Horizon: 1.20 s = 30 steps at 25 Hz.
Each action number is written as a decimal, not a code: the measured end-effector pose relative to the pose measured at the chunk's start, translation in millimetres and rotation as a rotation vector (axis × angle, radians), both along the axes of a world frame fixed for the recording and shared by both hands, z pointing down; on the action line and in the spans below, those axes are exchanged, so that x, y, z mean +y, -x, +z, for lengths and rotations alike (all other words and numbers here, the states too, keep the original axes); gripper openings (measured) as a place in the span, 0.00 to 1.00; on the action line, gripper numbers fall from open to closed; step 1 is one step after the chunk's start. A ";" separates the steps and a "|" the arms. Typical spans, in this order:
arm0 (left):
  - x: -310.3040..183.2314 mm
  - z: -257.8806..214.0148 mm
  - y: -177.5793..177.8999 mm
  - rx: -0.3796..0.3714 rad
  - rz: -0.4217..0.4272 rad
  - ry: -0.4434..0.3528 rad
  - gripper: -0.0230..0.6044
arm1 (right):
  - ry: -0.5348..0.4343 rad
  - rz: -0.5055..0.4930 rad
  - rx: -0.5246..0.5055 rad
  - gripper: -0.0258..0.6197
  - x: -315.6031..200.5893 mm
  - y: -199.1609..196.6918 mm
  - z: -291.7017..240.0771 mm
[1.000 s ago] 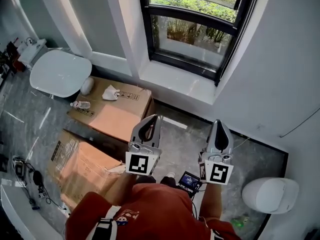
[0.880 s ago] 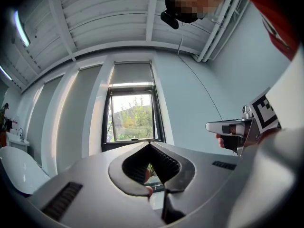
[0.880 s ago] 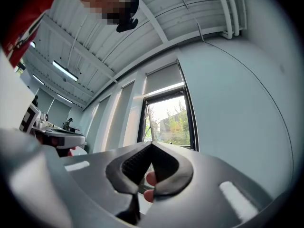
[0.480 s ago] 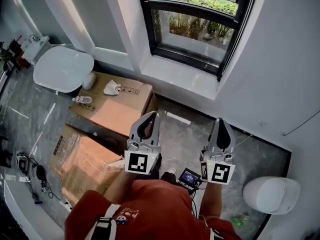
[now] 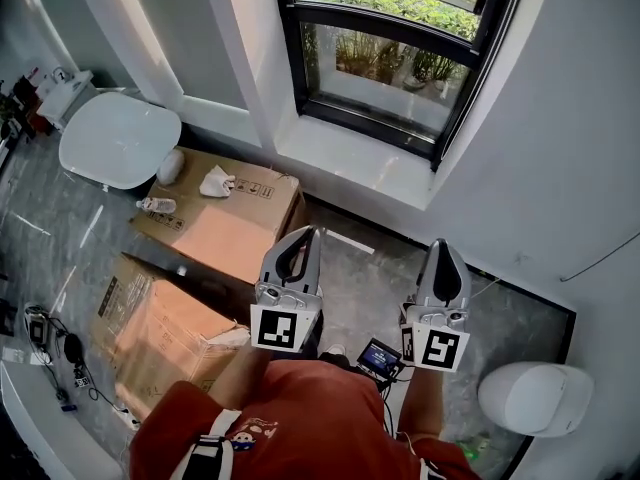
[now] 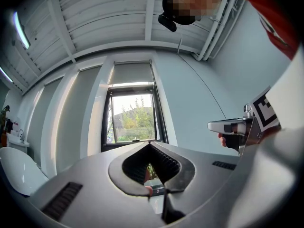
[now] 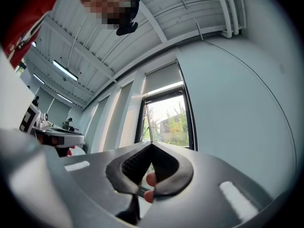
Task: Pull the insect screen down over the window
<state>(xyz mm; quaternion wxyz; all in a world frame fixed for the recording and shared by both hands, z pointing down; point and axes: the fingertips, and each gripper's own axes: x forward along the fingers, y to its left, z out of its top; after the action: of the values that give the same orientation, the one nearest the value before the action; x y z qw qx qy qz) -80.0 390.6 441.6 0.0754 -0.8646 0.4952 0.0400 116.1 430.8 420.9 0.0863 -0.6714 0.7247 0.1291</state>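
Approach step, nothing touched yet. Left gripper & right gripper are held out in front of me, side by side, both aimed at the window and well apart from it, w/ bare floor and the sill between. Fingers on both are shut tight, nothing in them.

Insect screen: not over the glass, since the shrubs outside show clear thru the panes. I reckon it's rolled up at the top of the frame, but I can't pick out its pull bar from here.

Next, as I judge it: step in past the cardboard box on my left, lift both arms to the frame top, open the fingers, find the bar & close on it before pulling down.
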 end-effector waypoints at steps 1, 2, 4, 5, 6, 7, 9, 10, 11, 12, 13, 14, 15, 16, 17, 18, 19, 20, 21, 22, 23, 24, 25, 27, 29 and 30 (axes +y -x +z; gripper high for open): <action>-6.3 1.7 0.8 0.005 0.000 0.001 0.04 | 0.000 0.001 0.005 0.05 -6.1 0.6 0.4; -13.0 3.6 1.6 0.011 -0.001 0.003 0.04 | 0.000 0.001 0.009 0.05 -12.7 1.1 0.9; -28.5 7.3 3.0 0.023 -0.004 0.010 0.04 | 0.005 0.001 0.019 0.05 -27.6 2.2 2.2; -37.5 8.5 3.6 0.027 -0.005 0.012 0.04 | 0.008 -0.001 0.024 0.05 -36.2 3.0 2.7; -47.4 9.0 4.2 0.029 -0.005 0.013 0.04 | 0.010 -0.001 0.030 0.05 -45.7 4.0 2.8; -58.0 9.1 4.6 0.029 -0.003 0.012 0.04 | 0.012 -0.001 0.037 0.05 -55.9 5.2 2.5; -80.7 10.2 5.4 0.032 0.003 0.012 0.04 | 0.013 0.004 0.047 0.05 -77.9 7.6 2.1; -92.7 11.4 6.2 0.034 0.004 0.016 0.04 | 0.012 0.008 0.049 0.05 -89.7 8.8 2.0; -105.2 12.6 7.4 0.036 0.003 0.020 0.04 | 0.010 0.012 0.051 0.05 -102.2 10.1 1.8; -118.1 13.0 9.0 0.037 0.002 0.023 0.04 | 0.007 0.016 0.053 0.05 -115.1 11.7 1.2; -131.0 12.6 11.1 0.039 0.001 0.025 0.04 | 0.005 0.018 0.055 0.05 -128.3 13.6 0.0; -143.7 11.7 13.6 0.040 0.001 0.025 0.04 | 0.004 0.019 0.057 0.05 -141.3 15.8 -1.8; -156.4 10.9 16.3 0.040 0.000 0.026 0.04 | 0.003 0.020 0.060 0.05 -154.1 18.0 -3.9; -169.0 10.5 19.3 0.041 -0.001 0.030 0.04 | 0.002 0.021 0.062 0.05 -166.8 20.2 -6.0; -181.6 10.2 22.6 0.046 -0.003 0.035 0.04 | 0.001 0.022 0.064 0.05 -179.2 22.6 -7.9; -193.7 9.9 26.1 0.050 -0.005 0.038 0.04 | 0.001 0.023 0.066 0.05 -191.1 25.3 -9.3; -205.1 9.4 29.6 0.054 -0.005 0.038 0.04 | 0.001 0.024 0.068 0.05 -202.3 28.4 -10.3; -215.9 8.8 32.9 0.056 -0.003 0.036 0.04 | 0.002 0.026 0.071 0.05 -213.0 31.7 -10.9; -226.1 8.2 35.7 0.058 0.001 0.034 0.04 | 0.004 0.028 0.074 0.05 -223.2 35.0 -11.4; -235.8 7.7 37.9 0.060 0.006 0.032 0.04 | 0.006 0.032 0.076 0.05 -232.8 38.1 -11.9; -245.0 7.6 39.4 0.061 0.012 0.033 0.04 | 0.008 0.036 0.079 0.05 -241.7 40.6 -12.4; -253.7 7.8 40.4 0.064 0.018 0.035 0.04 | 0.009 0.041 0.081 0.05 -250.0 42.7 -12.9; -261.7 8.2 41.0 0.066 0.024 0.038 0.04 | 0.011 0.045 0.083 0.05 -257.4 44.3 -13.1; -276.2 9.1 42.1 0.065 0.032 0.039 0.04 | 0.015 0.052 0.088 0.05 -270.2 47.2 -13.0; -287.9 8.8 43.4 0.067 0.038 0.033 0.04 | 0.018 0.057 0.093 0.05 -280.4 49.6 -13.1; -292.4 8.5 43.9 0.071 0.040 0.032 0.04 | 0.019 0.059 0.095 0.05 -284.8 50.4 -13.1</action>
<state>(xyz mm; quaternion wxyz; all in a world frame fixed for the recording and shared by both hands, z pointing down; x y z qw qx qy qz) -123.8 98.2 450.2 0.0432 -0.8735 0.4806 0.0641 65.7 145.9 407.7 0.0417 -0.6863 0.7091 0.1563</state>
